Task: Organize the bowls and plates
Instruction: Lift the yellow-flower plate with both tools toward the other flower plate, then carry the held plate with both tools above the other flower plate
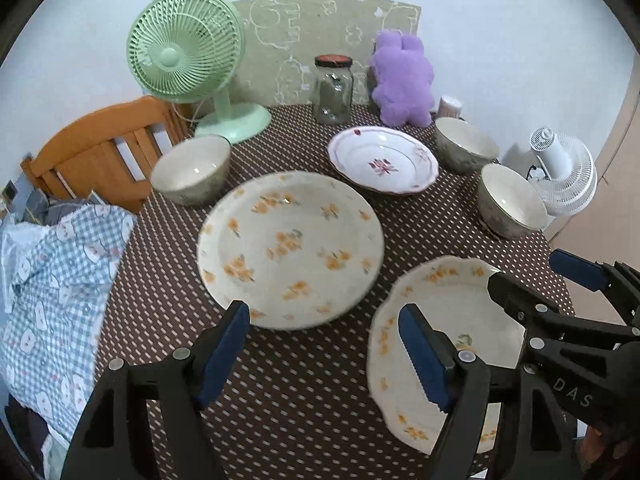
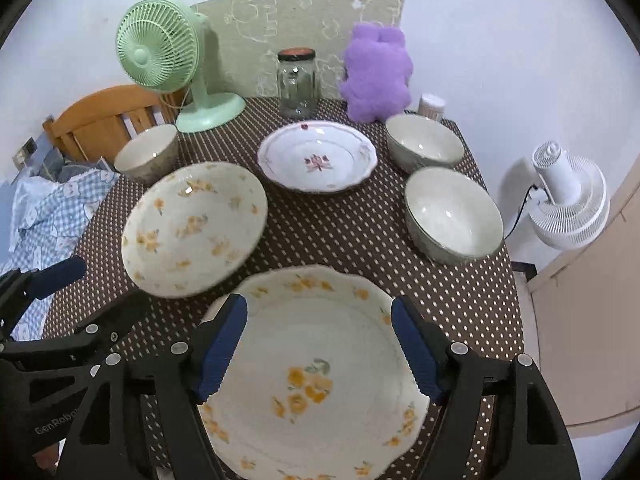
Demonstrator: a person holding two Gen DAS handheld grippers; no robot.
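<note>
On the dotted brown tablecloth [image 1: 312, 392] lie a round yellow-flower plate [image 1: 290, 248] [image 2: 192, 228], a scalloped yellow-flower plate [image 1: 448, 344] [image 2: 312, 368] and a red-patterned plate [image 1: 384, 164] [image 2: 318, 156]. One pale bowl [image 1: 192, 170] [image 2: 148, 154] sits at the left, and two more [image 1: 464, 148] [image 1: 512, 204] [image 2: 424, 142] [image 2: 454, 214] at the right. My left gripper [image 1: 324, 356] [image 2: 96, 292] hangs open above the near edge of the round plate. My right gripper [image 2: 320, 348] [image 1: 536, 276] is open over the scalloped plate. Neither holds anything.
At the back stand a green fan [image 1: 184, 48], a glass jar [image 1: 333, 88], a purple plush toy [image 1: 402, 76] and a small container [image 1: 449, 106]. A wooden chair [image 1: 96, 152] and checked blue cloth [image 1: 52, 280] lie left; a white fan [image 2: 568, 200] is beyond the right edge.
</note>
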